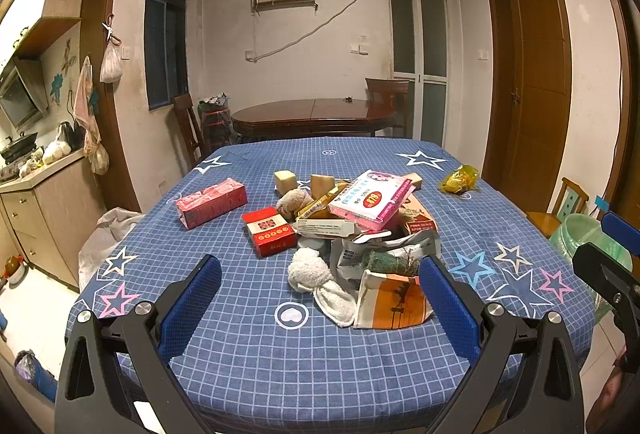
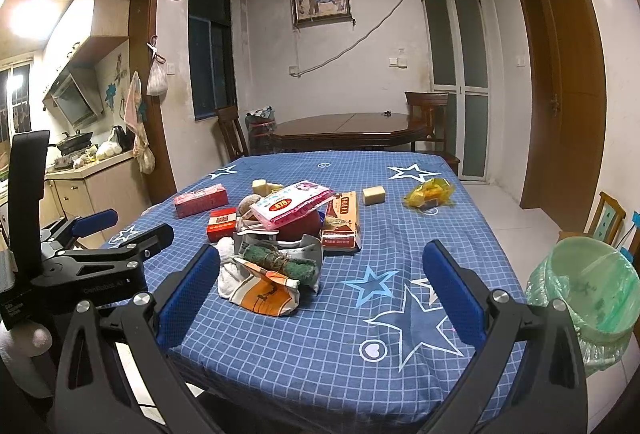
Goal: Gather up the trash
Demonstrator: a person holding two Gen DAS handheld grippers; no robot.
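Note:
A heap of trash lies mid-table on the blue checked cloth [image 1: 256, 354]: a pink tissue pack [image 1: 370, 198], a red cigarette box [image 1: 269, 230], a pink-red carton [image 1: 211, 202], white cloth wads [image 1: 316, 284], a green scrubber [image 1: 386, 261] and an orange-white paper bag [image 1: 394, 300]. A yellow wrapper [image 2: 429, 193] lies apart at the right. My left gripper [image 1: 320, 298] hangs open just before the heap, holding nothing. My right gripper [image 2: 322, 288] is open and empty over the table's near right part. A bin with a green liner [image 2: 588, 286] stands right of the table.
A dark wooden dining table [image 2: 352, 127] with chairs stands behind. Kitchen counter [image 1: 44, 169] at the left, a brown door [image 2: 568, 81] at the right. A small wooden chair [image 1: 560, 207] sits beside the bin. A white sack [image 1: 108, 234] lies on the floor left of the table.

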